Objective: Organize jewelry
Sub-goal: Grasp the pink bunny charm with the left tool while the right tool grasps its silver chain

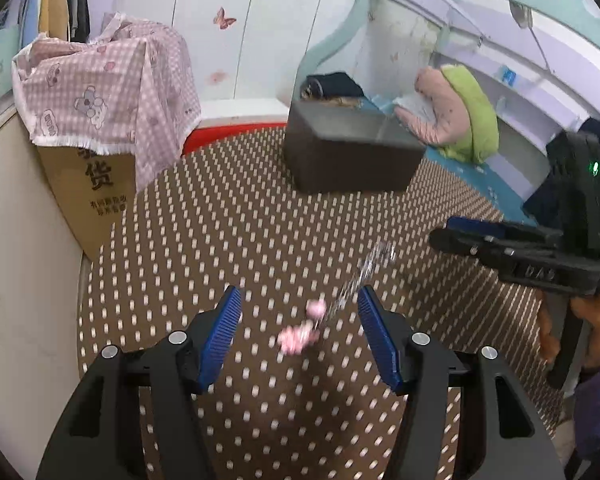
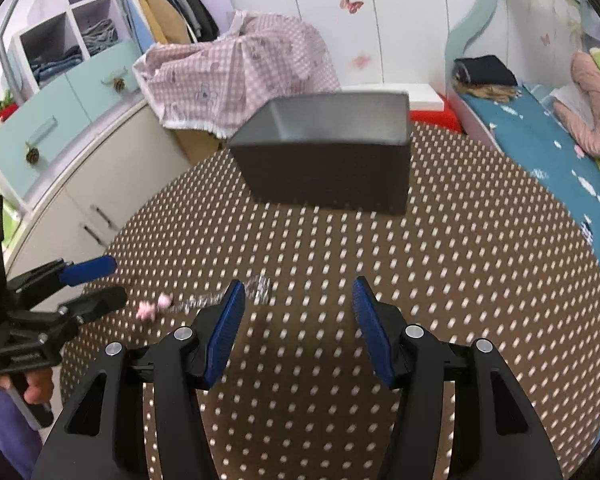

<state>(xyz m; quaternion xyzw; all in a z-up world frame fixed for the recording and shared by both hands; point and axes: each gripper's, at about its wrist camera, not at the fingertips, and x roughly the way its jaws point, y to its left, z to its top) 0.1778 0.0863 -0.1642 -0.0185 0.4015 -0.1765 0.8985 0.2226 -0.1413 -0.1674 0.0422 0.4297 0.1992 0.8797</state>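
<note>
On the brown table mat dotted with pale ovals lies a silvery chain with pink bead charms, blurred, its pink end between the spread blue pads of the left gripper, untouched. The right gripper also gapes empty, the chain's silver end just beside its left pad; the open dark grey box stands well beyond both

A pink checked cloth hangs over a brown cardboard box. Butterfly stickers sit on the white wall. A pink and green pillow lies on the blue bed.
</note>
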